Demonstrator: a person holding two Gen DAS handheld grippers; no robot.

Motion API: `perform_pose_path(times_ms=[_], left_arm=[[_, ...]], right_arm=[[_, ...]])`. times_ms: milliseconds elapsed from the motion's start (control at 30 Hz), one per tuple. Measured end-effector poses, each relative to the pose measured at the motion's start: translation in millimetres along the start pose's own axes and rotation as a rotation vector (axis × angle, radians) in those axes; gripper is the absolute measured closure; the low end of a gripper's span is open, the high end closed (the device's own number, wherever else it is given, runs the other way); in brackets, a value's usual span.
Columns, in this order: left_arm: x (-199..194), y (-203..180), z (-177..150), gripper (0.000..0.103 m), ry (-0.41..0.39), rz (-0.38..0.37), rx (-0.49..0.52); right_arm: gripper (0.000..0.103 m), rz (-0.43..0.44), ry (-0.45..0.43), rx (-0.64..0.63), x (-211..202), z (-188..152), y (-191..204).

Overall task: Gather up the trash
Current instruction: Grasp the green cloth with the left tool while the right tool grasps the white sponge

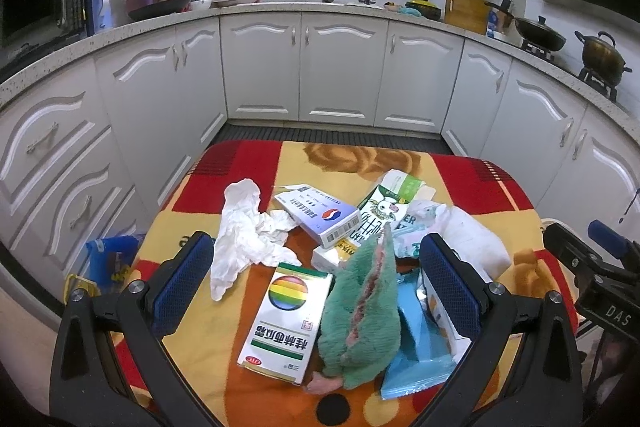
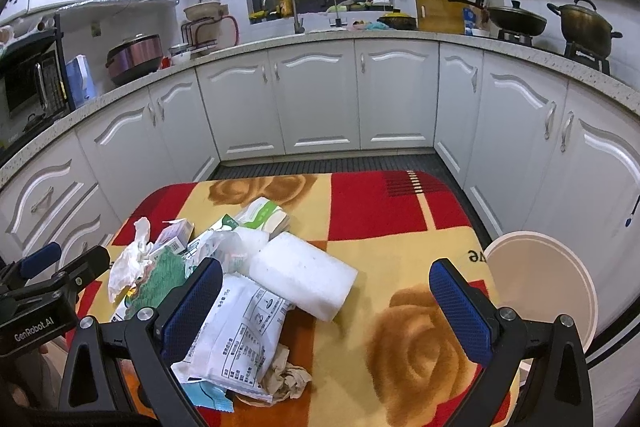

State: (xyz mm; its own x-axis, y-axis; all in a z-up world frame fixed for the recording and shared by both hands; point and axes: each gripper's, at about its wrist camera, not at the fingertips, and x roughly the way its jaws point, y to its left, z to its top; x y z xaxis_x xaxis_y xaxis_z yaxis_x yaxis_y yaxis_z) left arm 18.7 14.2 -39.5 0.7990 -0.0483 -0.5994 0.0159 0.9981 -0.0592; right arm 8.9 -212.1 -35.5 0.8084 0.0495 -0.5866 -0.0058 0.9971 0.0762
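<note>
My left tool [image 1: 316,279] hangs low over the near edge of the counter [image 1: 248,163], with its two blue fingers wide apart and nothing between them but air. I think I hold it this way so it can drop down around one piece of trash. Right under it, near that edge, lie a white box with a rainbow ball [image 1: 286,319] and a fuzzy green cloth [image 1: 364,307]. The cloth leans on the box, and a light blue packet [image 1: 416,355] sits just beside it.

My right tool [image 2: 326,301] hangs over the same near edge, more to the right side. Its fingers are wide apart too and hold nothing. Its left finger is close to a white printed bag [image 2: 236,339]; I cannot tell if it touches. A crumpled brown paper [image 2: 286,379] pokes out by the bag.

A bit farther in lie a white foam roll [image 2: 304,275], a crumpled white tissue [image 1: 244,231] and a blue and white box [image 1: 320,215]. All the trash is heaped in the middle and left part of the counter, so it is easy to reach.

A round white bin [image 2: 540,291] waits past the right edge. I think the trash goes in there. Nothing is picked up yet.
</note>
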Motion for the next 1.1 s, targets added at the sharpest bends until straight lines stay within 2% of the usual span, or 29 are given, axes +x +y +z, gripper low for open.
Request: perform_pose_path(times_ms=[167, 467, 767, 900, 1100], left_arm=[[2.6, 9.8, -3.5, 0.0, 0.027, -0.016, 0.004], [11.8, 36.8, -19.7, 0.0, 0.155, -0.084, 0.027], [21.9, 10.9, -29.8, 0.001, 0.202, -0.15, 0.137], [36.7, -3.9, -30.1, 0.008, 0.235, -0.177, 0.174], [59.1, -16.3, -29.4, 0.019, 0.293, -0.204, 0.203]], right_arm=[[0.001, 0.006, 0.018, -0.007, 5.0, -2.9, 1.9], [0.001, 0.053, 0.083, -0.007, 12.7, -9.4, 0.9], [0.001, 0.086, 0.155, 0.013, 31.2, -18.5, -8.3], [0.001, 0.097, 0.172, 0.019, 46.3, -13.2, -20.7], [0.001, 0.181, 0.243, -0.117, 83.7, -3.0, -16.4]])
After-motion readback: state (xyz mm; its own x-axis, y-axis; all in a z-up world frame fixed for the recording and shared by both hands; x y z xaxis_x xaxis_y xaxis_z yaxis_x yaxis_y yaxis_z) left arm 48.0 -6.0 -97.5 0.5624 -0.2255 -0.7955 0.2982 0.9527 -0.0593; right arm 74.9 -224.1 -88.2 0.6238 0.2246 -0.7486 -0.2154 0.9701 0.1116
